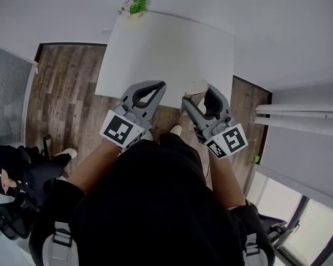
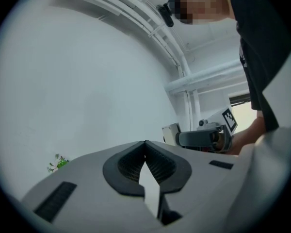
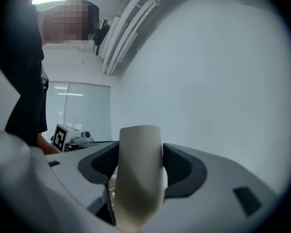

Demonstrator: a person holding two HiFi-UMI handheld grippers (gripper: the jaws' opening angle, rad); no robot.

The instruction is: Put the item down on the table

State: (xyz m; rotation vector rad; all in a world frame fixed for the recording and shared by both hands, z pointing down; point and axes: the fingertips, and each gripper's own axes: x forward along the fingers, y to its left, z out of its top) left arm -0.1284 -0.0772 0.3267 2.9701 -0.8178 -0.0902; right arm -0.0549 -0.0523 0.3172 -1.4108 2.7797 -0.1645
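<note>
**Head view, left to right.** At the left margin a seated person (image 1: 19,170) in dark clothing sits on the wooden floor (image 1: 66,87). Ahead of the wearer lies a white tabletop (image 1: 166,49), with a small green potted plant (image 1: 135,5) at its far left corner.

The left gripper (image 1: 158,87) hangs over the near edge of the tabletop, left of centre. Its jaws are clenched and empty, and the ribbed dark pads (image 2: 157,165) meet at their tips in the left gripper view.

Just beside it but apart, the right gripper (image 1: 197,95) is over the same near edge, towards the near right corner. Its jaws grasp a cream-coloured item (image 1: 195,86), which is smooth and round-topped with a slightly twisted body. In the right gripper view the item stands upright between the two jaws. Both pads press on its sides and its top rises level with the jaw tips. Whether its base touches the tabletop cannot be told (the gripper covers it from above).

Both gripper views face a plain white wall (image 3: 208,72). At the far right of the head view, white pipes (image 1: 299,115) run side by side.
</note>
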